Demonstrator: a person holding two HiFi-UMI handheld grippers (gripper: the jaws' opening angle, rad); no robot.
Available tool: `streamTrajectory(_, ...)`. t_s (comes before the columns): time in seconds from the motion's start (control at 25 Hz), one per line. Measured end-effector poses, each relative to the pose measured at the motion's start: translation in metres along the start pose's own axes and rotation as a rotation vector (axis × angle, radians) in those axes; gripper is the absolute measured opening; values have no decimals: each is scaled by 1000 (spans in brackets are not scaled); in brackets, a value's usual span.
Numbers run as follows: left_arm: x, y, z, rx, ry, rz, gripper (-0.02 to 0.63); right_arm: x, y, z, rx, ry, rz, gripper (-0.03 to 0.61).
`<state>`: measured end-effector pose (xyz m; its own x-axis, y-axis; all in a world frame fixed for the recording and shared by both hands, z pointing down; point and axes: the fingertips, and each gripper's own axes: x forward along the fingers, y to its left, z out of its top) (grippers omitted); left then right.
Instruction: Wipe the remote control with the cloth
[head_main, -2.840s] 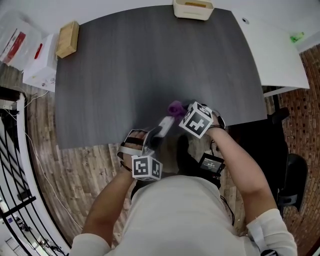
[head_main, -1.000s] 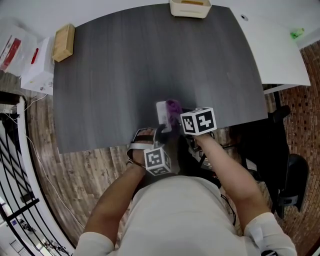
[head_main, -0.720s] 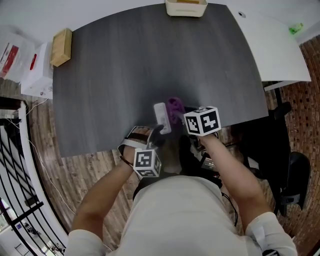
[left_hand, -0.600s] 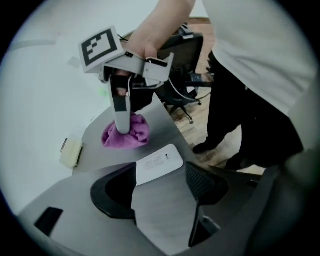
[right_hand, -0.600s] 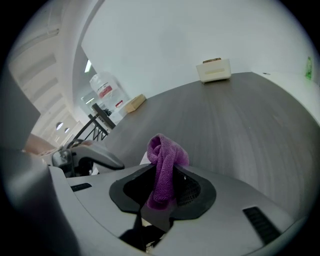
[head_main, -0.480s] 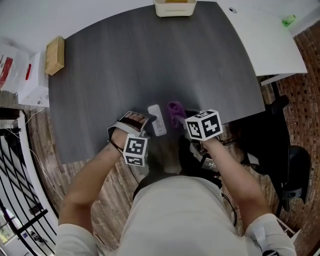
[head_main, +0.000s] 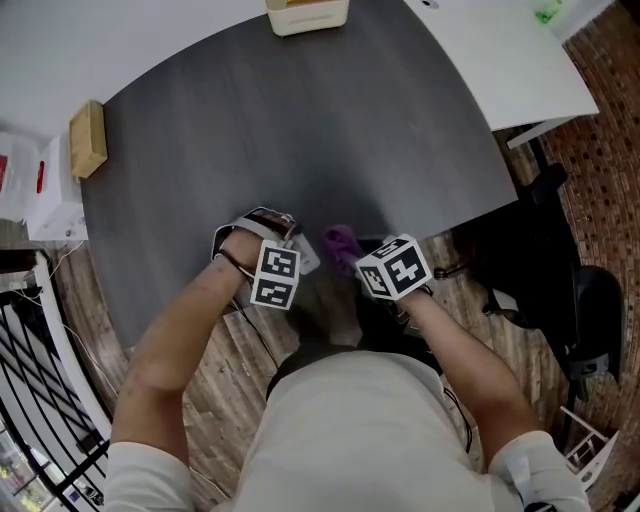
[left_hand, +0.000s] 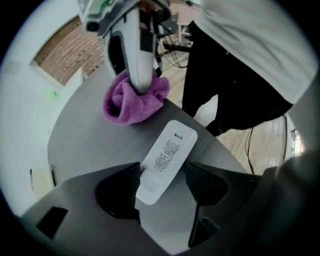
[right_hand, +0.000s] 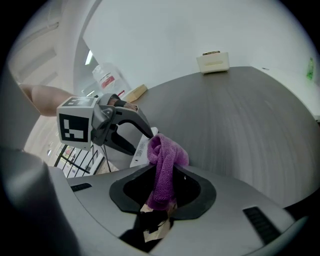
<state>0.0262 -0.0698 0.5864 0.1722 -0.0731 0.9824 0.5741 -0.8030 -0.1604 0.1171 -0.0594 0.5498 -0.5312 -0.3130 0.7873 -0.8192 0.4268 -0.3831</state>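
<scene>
The white remote control (left_hand: 165, 160) lies flat on the dark table (head_main: 300, 120) near its front edge, with its printed label side up. My left gripper (left_hand: 162, 187) points down over it. Its jaws have just been opening and stand wide on either side of the remote's near end, with a gap at the right pad. In the head view only a sliver of the remote (head_main: 307, 258) shows beside the left gripper (head_main: 295, 250). My right gripper (right_hand: 162, 192) is shut on the purple cloth (right_hand: 165, 160), which hangs bunched just right of the remote (right_hand: 141, 150). The cloth (head_main: 341, 240) sits by the table edge.
A cream box (head_main: 306, 14) stands at the table's far edge and a wooden block (head_main: 87, 138) at its left edge. A white table (head_main: 500, 50) adjoins on the right, with a black chair (head_main: 580, 320) below it. White packages (head_main: 35, 200) lie left of the table.
The left gripper has rolled and shifted left, and the remote that it held up now lies on the table between wider jaws. The right gripper has drawn the cloth back toward the front edge.
</scene>
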Motion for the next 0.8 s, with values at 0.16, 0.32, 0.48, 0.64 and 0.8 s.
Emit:
streamTrajectory(0.16,-3,5,5,-368,-10,40,252,6,1,-1,69,-12,1,107)
streamTrajectory(0.32,-2,7,8,-572,-18,87,250,10,4,0,77,-20,-22,107)
streamTrajectory(0.48,-1,7,8,-636,-1,106,250,7,15,-10,62,-18,-36,107)
streamTrajectory(0.64,-2,7,6,-684,-10,117,250,3,42,-36,66,36,78,107)
streamTrajectory(0.8,-4,8,7,-792,-54,113,242,-7,66,-50,25,57,193,107)
